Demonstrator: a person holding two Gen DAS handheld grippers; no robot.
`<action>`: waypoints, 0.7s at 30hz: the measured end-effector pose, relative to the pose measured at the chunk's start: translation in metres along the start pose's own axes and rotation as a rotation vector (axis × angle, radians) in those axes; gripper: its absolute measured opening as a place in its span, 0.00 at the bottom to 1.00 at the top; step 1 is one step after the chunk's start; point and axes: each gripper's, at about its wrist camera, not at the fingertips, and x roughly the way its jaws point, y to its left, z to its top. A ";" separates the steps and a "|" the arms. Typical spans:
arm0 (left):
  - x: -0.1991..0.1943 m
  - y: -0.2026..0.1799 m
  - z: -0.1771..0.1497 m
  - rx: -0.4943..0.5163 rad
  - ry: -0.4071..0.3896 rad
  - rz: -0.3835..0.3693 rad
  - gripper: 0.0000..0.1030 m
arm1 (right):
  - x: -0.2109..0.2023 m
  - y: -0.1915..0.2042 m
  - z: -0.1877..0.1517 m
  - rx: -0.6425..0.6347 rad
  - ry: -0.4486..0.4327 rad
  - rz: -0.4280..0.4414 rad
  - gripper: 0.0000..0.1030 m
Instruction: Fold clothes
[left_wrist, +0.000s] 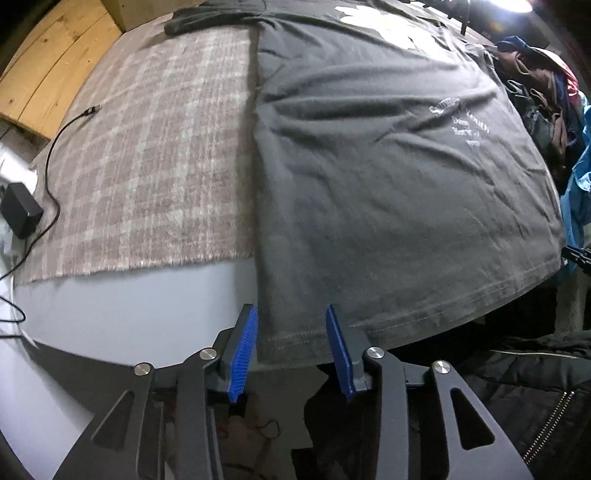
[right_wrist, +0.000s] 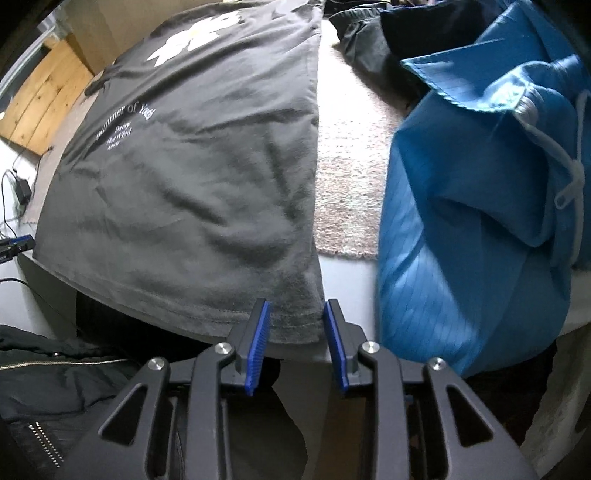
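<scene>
The dark grey T-shirt (left_wrist: 388, 177) lies spread flat, print up, across the plaid blanket (left_wrist: 147, 166) on the white surface (left_wrist: 129, 314), its hem hanging over the lower edge of both frames. The left gripper (left_wrist: 291, 354) and right gripper (right_wrist: 297, 343) each have fingers apart astride a hem corner, clamped on nothing. No fold shows; unfolded clothes, a blue garment (right_wrist: 480, 221) among them, are heaped at right.

Matt cloth T-shirt (left_wrist: 388, 177), ribbed claw pads (left_wrist: 243, 354)
</scene>
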 end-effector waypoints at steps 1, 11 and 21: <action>0.001 -0.001 -0.001 -0.005 0.003 0.014 0.36 | 0.000 0.000 0.000 -0.003 0.000 0.000 0.30; 0.009 -0.016 0.001 0.015 -0.006 -0.010 0.05 | -0.001 0.012 0.003 -0.120 -0.015 0.027 0.07; 0.009 -0.017 0.007 0.015 0.029 -0.046 0.04 | -0.030 0.010 0.009 -0.173 -0.004 -0.013 0.06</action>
